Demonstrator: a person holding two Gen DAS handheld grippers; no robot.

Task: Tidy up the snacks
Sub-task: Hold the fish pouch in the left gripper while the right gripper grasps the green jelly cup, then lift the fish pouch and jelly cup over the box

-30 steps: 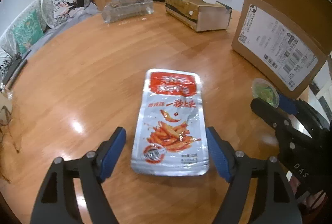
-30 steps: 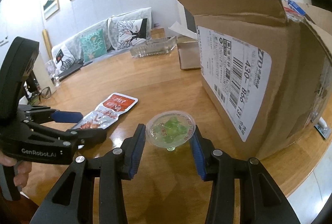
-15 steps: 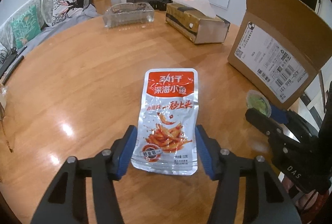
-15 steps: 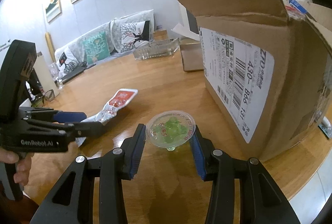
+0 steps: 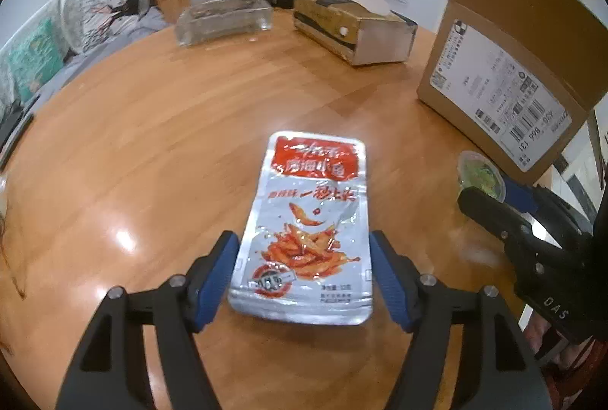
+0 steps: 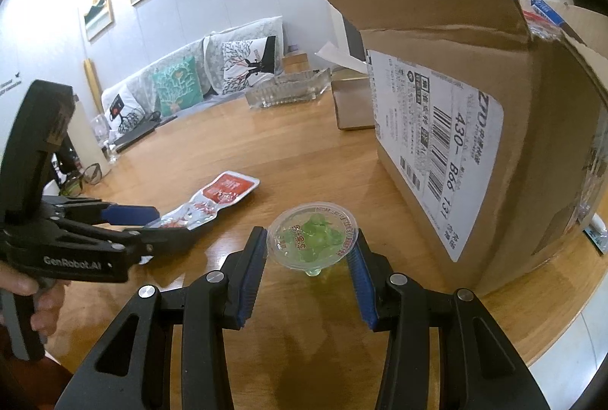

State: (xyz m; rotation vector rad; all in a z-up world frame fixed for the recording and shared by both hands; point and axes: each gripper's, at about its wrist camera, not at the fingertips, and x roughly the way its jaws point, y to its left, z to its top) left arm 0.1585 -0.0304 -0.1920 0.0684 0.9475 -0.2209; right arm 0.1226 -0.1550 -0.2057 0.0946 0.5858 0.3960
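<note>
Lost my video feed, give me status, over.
Left gripper shut on snack pouch. Right gripper shut on jelly cup. Open cardboard box beside it, nothing blocking.

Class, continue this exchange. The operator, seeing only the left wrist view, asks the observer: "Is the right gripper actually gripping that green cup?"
Observer: Yes. The right gripper has a pad on each side of the jelly cup rim.
Operator: Is my pouch off the table?
Observer: Only the snack pouch end in the left gripper; its red end looks down on the table.
Operator: Anything in the box?
Observer: Packaging pokes from the cardboard box top.
</note>
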